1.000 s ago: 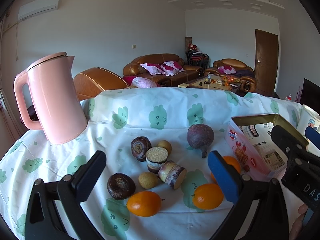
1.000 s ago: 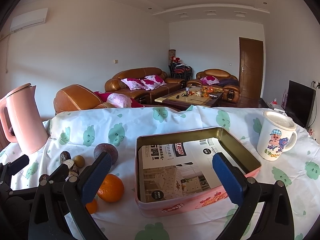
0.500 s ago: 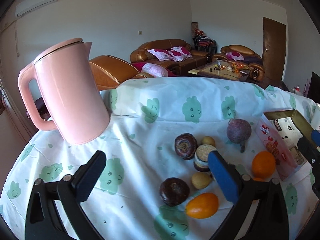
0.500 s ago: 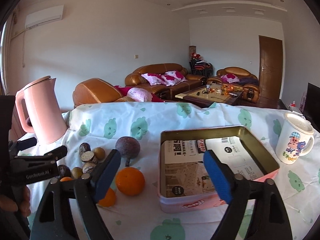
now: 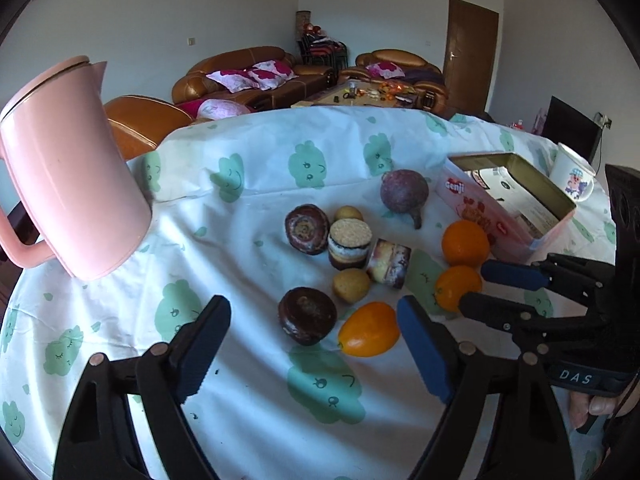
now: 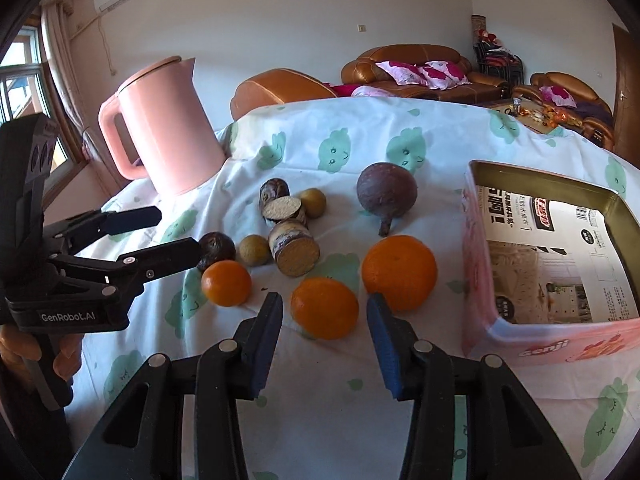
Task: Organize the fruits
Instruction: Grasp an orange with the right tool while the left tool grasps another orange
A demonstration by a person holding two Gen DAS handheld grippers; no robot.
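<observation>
Several fruits lie on the clouded tablecloth: three oranges, dark passion fruits, small yellow-brown fruits, cut sugarcane pieces and a big purple fruit (image 6: 386,193). My right gripper (image 6: 324,334) is open, its jaws on either side of the middle orange (image 6: 324,307), not touching it; it shows from the side in the left wrist view (image 5: 472,286). My left gripper (image 5: 310,338) is open and empty, just before a dark passion fruit (image 5: 307,315) and an orange (image 5: 369,334); it shows in the right wrist view (image 6: 176,234).
An open pink tin (image 6: 480,248) lined with printed paper stands to the right of the fruits. A pink kettle (image 5: 68,172) stands at the left. A white cartoon mug (image 5: 573,178) is behind the tin. The table edge drops off at the back.
Both grippers have moved forward and down toward the fruits. The right gripper swung left from the tin, narrowed its jaws and now brackets the middle orange. The left gripper turned right.
</observation>
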